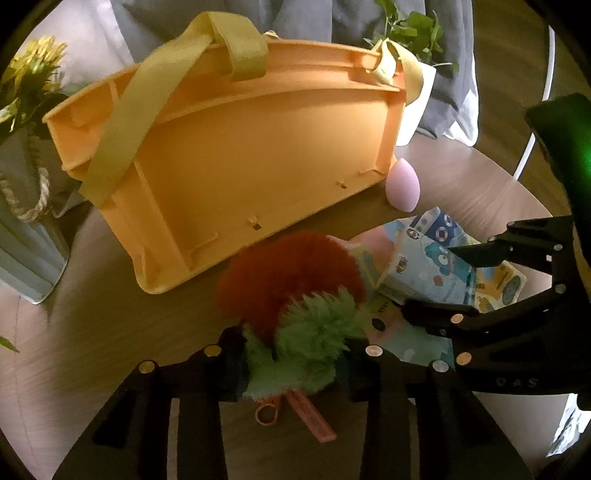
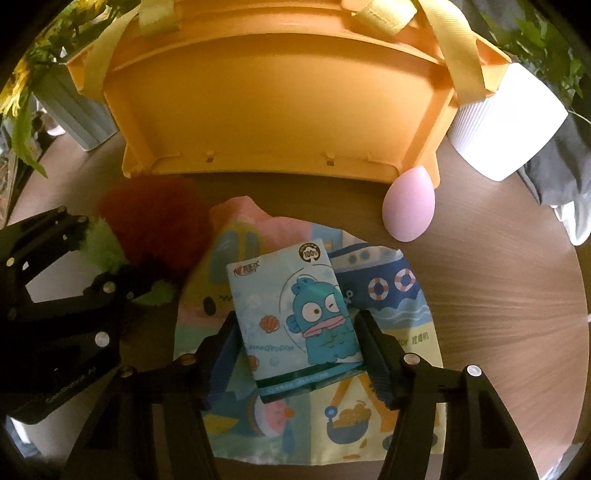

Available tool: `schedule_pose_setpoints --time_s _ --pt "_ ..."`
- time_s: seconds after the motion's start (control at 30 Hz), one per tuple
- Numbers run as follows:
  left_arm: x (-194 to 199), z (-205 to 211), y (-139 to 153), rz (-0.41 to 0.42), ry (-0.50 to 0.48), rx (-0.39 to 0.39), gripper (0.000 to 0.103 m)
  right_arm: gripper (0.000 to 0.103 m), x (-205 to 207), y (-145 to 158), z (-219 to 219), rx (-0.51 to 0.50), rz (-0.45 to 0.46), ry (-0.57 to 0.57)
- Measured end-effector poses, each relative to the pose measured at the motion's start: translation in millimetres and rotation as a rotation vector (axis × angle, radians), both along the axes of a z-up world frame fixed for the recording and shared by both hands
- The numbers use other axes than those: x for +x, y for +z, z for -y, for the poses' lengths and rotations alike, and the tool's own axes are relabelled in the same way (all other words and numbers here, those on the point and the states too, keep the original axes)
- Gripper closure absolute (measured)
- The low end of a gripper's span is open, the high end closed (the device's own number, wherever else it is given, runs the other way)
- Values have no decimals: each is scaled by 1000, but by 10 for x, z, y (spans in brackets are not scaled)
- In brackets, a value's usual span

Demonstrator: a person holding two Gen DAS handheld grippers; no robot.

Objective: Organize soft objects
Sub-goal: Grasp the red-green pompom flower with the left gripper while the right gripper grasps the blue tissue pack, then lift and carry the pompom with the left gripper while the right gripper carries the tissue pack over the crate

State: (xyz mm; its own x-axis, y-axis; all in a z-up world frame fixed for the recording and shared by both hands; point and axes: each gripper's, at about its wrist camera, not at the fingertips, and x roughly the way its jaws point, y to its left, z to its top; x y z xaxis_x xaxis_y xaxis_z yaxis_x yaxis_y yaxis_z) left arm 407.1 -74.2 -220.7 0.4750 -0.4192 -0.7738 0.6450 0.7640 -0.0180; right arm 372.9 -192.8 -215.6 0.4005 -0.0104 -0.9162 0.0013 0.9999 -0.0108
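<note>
An orange basket (image 1: 258, 155) with yellow straps (image 1: 129, 122) lies tipped on the round wooden table, its open side toward me. My left gripper (image 1: 295, 365) is shut on the green tuft of a red fluffy plush (image 1: 288, 269); its orange tag (image 1: 310, 417) trails below. My right gripper (image 2: 297, 350) is shut on a pale blue tissue pack (image 2: 295, 295) printed with a blue cartoon fish. The pack rests on a colourful picture cloth (image 2: 388, 295). A pink egg-shaped sponge (image 2: 408, 206) stands against the basket's right corner. Both grippers are side by side.
A ribbed grey-blue vase (image 1: 22, 240) with yellow flowers stands left of the basket. A white ribbed pot (image 2: 506, 125) with a green plant stands to its right. Grey fabric (image 1: 295, 18) lies behind. The table edge (image 2: 576, 280) curves on the right.
</note>
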Motion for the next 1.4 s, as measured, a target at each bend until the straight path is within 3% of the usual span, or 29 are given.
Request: schedule_pose_setpoints --time_s 0.67,1.1,1.4 --pt "-276 -277 481 36 115 -89 69 42 -359 384 151 84 110 -42" --pt "-471 -399 982 138 185 -168 69 42 -478 779 92 100 220 -51" --pt "-571 -433 1354 219 212 -232 69 42 -573 1229 53 105 339 -37"
